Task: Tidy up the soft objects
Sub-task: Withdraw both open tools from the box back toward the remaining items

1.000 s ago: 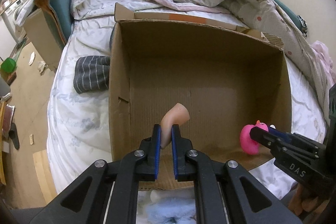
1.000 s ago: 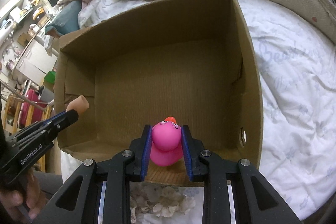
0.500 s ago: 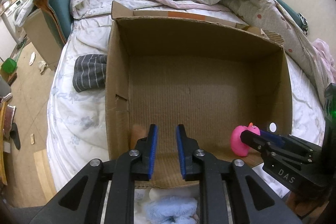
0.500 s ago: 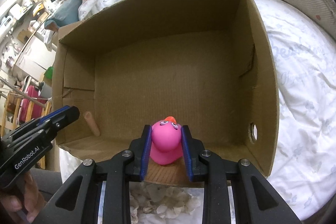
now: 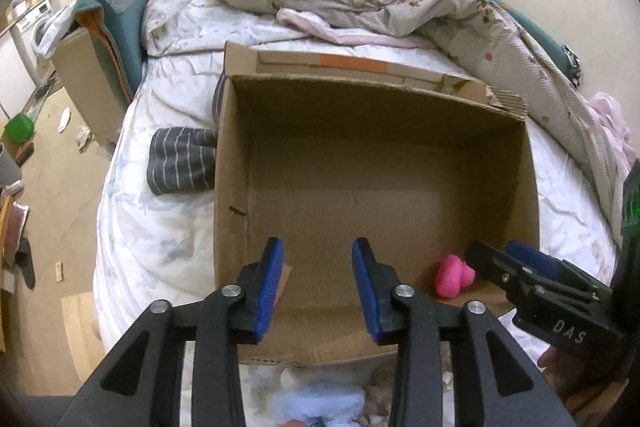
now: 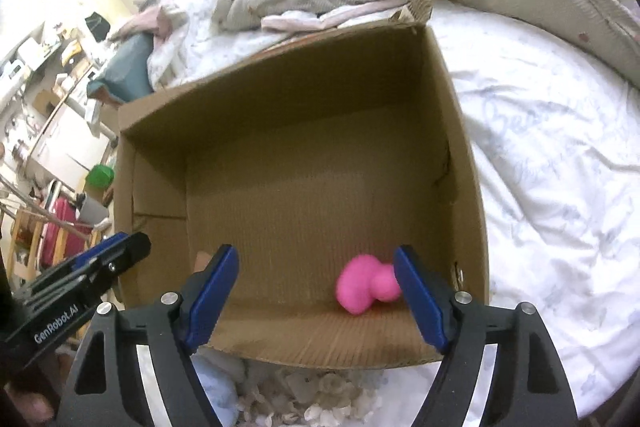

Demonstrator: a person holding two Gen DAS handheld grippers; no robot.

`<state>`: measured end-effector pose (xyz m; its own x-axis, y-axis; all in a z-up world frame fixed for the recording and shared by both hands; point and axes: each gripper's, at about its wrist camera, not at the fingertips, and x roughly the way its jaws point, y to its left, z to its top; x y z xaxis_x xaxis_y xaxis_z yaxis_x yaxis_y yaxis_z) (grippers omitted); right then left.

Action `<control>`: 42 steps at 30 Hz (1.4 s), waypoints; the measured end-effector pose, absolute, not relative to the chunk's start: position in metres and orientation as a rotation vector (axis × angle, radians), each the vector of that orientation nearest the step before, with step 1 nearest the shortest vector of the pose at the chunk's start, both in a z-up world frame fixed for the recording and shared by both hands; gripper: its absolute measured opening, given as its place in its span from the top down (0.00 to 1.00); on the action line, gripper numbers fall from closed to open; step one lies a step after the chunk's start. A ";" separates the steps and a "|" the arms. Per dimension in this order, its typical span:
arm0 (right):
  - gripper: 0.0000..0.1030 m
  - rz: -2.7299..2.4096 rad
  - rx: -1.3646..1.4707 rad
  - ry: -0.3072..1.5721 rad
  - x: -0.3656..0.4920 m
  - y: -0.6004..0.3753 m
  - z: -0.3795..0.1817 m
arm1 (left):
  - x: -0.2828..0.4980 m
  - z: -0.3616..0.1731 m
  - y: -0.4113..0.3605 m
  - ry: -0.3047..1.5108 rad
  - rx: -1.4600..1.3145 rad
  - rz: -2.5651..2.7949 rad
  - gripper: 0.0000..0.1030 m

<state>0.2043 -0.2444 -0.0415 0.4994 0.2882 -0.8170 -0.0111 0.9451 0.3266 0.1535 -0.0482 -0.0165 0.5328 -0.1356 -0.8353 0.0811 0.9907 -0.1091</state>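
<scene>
**Duck down in the box, both grippers spread**

Pink duck toy lay on its side on the floor of the cardboard box, near right corner. Long axis ran left–right; which end was the head, I couldn't tell. My right gripper hung spread wide above it, holding nothing. Left gripper spread too, empty. To finish well, I judged: lift straight up, clear the near wall without snagging.
</scene>
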 end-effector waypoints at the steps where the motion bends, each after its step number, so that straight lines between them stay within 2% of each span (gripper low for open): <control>1: 0.18 0.184 0.308 1.033 0.205 -0.246 -0.041 | 0.153 -0.016 -0.049 0.998 -0.059 -0.129 0.44; 2: 0.18 0.187 0.318 1.036 0.205 -0.247 -0.041 | 0.153 -0.015 -0.049 0.995 -0.065 -0.127 0.27; 3: 0.18 0.191 0.327 1.036 0.205 -0.248 -0.041 | 0.152 -0.013 -0.048 0.988 -0.075 -0.129 0.23; 5: 0.15 0.200 0.343 1.032 0.206 -0.249 -0.040 | 0.152 -0.011 -0.049 0.978 -0.077 -0.136 0.22; 7: 0.02 0.204 0.347 1.022 0.205 -0.250 -0.037 | 0.151 -0.009 -0.050 0.966 -0.066 -0.141 0.15; 9: 0.02 0.199 0.359 1.004 0.204 -0.251 -0.034 | 0.150 -0.006 -0.049 0.951 -0.063 -0.135 0.08; 18: 0.02 0.159 0.380 0.987 0.201 -0.262 -0.029 | 0.145 -0.002 -0.041 0.941 -0.040 -0.067 0.08; 23: 0.02 0.141 0.336 0.970 0.195 -0.260 -0.023 | 0.142 -0.006 -0.029 1.001 -0.112 -0.063 0.08; 42: 0.02 0.120 0.306 0.959 0.151 -0.280 -0.008 | 0.078 -0.002 -0.005 1.017 -0.109 0.033 0.08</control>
